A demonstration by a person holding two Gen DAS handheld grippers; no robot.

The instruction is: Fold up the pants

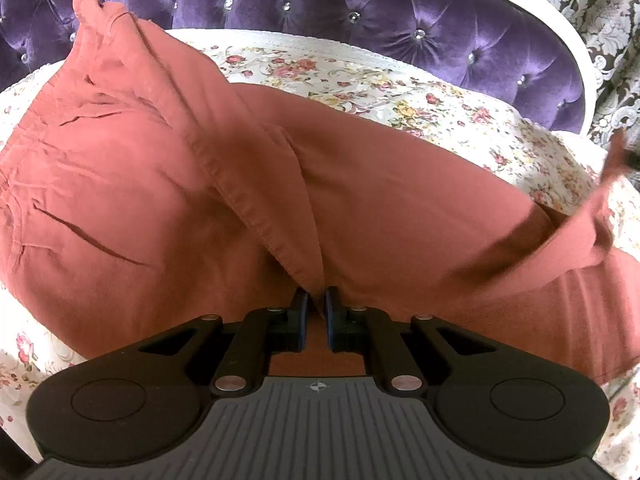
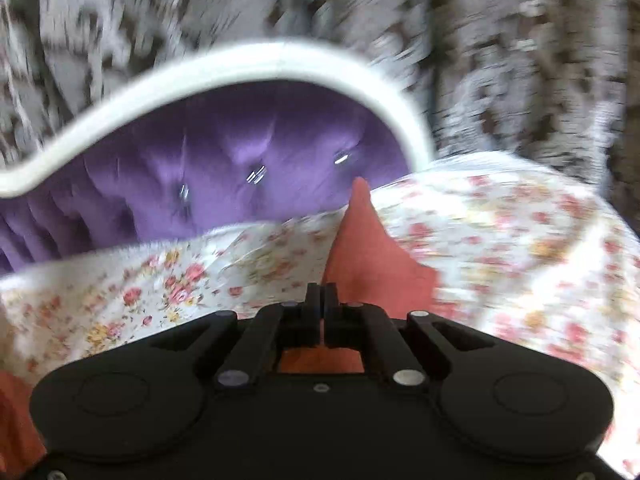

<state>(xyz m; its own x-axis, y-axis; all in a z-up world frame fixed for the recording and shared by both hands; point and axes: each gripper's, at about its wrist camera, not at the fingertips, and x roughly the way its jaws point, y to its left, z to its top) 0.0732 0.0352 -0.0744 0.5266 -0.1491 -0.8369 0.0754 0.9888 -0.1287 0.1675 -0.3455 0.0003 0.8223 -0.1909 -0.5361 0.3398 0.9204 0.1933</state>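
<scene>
Rust-red pants (image 1: 168,184) lie spread over a floral bedspread (image 1: 400,92), with a hemmed fold running diagonally across them. My left gripper (image 1: 317,300) is shut on a pinch of the pants fabric at its near edge. A corner of the pants is lifted at the far right, where the other gripper (image 1: 630,156) shows as a dark blur. In the blurred right wrist view, my right gripper (image 2: 322,296) is shut on a pointed corner of the pants (image 2: 372,248), held up above the bedspread (image 2: 520,260).
A purple tufted headboard (image 1: 360,4) with a white frame (image 2: 240,60) stands behind the bed. Grey damask wallpaper (image 1: 592,4) lies beyond it. The bedspread's right edge drops off in the right wrist view.
</scene>
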